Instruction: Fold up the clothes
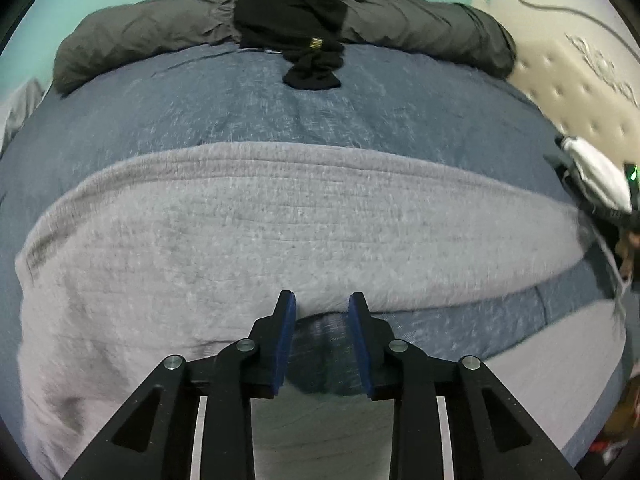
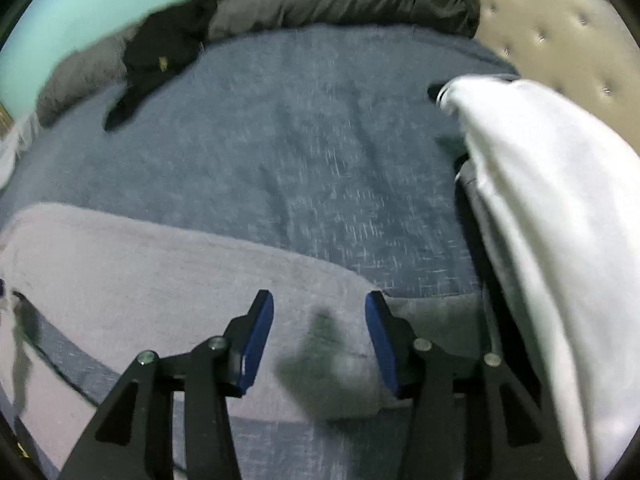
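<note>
Left wrist: left gripper (image 1: 322,308) jaws apart, empty, above gray garment (image 1: 240,232) edge.
Right wrist: right gripper (image 2: 320,306) wide, empty, over same garment.
Bed: blue blanket (image 1: 280,112) underneath.

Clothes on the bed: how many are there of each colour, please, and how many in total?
Grey: 1, the garment spread out in front of the grippers.
Black: 1, the garment bunched at the far edge.
White: 1, the garment at the right side.
Total: 3.
The dark grey roll along the far edge looks like bedding, so I did not count it.
</note>
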`<state>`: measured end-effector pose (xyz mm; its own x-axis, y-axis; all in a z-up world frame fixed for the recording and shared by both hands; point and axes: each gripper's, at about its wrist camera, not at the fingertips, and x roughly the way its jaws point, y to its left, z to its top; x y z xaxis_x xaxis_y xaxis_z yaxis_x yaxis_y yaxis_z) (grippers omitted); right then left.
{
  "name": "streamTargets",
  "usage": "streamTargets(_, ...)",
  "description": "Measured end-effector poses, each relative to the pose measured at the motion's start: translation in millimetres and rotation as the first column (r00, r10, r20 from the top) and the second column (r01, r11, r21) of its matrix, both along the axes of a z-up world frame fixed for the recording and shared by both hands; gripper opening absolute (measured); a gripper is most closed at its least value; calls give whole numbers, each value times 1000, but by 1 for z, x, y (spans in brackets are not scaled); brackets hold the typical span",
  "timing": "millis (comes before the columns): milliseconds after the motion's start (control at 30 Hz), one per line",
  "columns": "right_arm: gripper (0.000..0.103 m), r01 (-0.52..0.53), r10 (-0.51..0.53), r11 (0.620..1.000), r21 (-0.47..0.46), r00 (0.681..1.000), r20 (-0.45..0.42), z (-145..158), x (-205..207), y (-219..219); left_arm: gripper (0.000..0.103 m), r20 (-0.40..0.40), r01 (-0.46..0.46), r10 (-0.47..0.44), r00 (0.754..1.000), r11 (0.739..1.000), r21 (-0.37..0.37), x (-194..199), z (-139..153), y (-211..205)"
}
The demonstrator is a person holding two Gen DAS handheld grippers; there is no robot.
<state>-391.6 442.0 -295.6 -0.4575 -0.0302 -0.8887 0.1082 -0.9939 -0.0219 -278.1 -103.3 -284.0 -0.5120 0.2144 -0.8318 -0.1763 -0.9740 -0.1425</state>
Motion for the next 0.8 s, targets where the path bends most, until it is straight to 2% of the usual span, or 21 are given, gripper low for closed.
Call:
streamTargets(233, 48, -35, 30, 992, 119, 999, 40, -26, -18, -1, 30, -29, -64, 66, 997, 995, 71, 12, -21, 17)
streamTargets(300, 47, -38, 31, 991, 125, 998, 50, -30, -20, 3, 30, -38, -72, 75, 996, 994, 80, 16, -26, 22)
streamTargets(433, 14, -21, 15, 989, 145, 999, 45, -32, -20, 10, 30, -56, -104, 109, 992, 992, 76, 24, -29, 26)
streamTargets(467, 10, -17, 12, 989, 146, 999, 39, -31, -19, 11, 30, -54, -103, 107, 993, 992, 73, 24, -29, 26)
streamTargets(567, 7, -9, 6, 991, 137, 1000, 22, -27, -16, 16, 30, -80, -121, 126, 989, 991, 64, 27, -26, 24)
streamTargets(667, 6, -18, 17, 989, 147, 1000, 4, -22, -12, 16, 30, -72, -133, 139, 988, 988, 82, 30, -31, 24)
streamTargets(800, 6, 8, 4, 986, 168, 997, -72, -8, -6, 17, 30, -64, -111, 114, 991, 992, 53, 31, -39, 35)
